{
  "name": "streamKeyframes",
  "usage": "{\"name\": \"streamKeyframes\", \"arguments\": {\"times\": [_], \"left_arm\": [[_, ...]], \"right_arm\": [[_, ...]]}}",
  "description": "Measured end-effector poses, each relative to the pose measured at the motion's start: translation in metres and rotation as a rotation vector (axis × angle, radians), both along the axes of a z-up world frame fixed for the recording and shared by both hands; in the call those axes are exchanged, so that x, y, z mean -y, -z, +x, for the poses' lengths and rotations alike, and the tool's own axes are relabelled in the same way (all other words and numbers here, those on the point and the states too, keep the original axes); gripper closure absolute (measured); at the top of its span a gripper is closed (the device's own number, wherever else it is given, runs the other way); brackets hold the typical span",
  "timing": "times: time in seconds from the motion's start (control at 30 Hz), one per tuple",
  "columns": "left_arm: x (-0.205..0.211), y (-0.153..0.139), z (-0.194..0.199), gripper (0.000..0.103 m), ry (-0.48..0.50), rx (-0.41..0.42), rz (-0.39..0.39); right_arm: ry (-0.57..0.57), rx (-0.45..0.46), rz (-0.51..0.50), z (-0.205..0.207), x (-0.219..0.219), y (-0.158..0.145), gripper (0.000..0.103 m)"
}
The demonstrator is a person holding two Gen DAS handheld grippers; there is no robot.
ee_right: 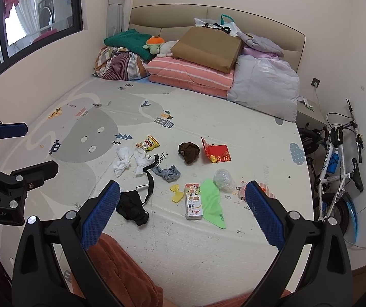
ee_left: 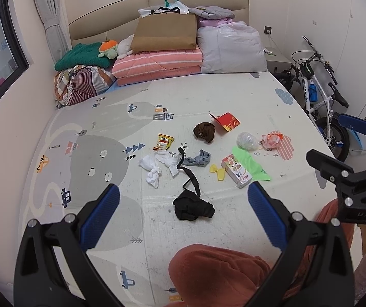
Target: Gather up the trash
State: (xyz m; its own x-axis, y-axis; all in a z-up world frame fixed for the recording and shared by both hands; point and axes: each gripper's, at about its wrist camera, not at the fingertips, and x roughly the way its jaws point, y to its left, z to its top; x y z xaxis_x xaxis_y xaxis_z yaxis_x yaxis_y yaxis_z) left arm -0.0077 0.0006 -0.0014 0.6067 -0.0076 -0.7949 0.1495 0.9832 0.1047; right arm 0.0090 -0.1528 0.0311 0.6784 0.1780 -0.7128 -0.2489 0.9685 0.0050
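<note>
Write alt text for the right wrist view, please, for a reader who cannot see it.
Open right tongs hover empty over a play mat strewn with litter and clothes: a black garment, a drink carton, a green cloth, a snack wrapper and a red box. Folded bedding lines the headboard, and a bicycle stands at right.
</note>
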Motion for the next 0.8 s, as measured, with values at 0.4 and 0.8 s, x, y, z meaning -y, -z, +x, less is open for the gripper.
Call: {"name": "streamKeyframes", "arguments": {"times": [0.4, 0.8], "left_arm": [[0.0, -0.0004, -0.0013, 0.004, -0.001, 0.002, -0.001], [-0.0001, -0.0004, -0.0018, 0.004, 0.0, 0.001, -0.001]], "right_arm": [[0.0, 0.003, 0.007, -0.0019, -0.0007, -0.0024, 0.008], [-0.004, 0.006, 0.006, -0.0037, -0.0031, -0.0054, 0.008]]}}
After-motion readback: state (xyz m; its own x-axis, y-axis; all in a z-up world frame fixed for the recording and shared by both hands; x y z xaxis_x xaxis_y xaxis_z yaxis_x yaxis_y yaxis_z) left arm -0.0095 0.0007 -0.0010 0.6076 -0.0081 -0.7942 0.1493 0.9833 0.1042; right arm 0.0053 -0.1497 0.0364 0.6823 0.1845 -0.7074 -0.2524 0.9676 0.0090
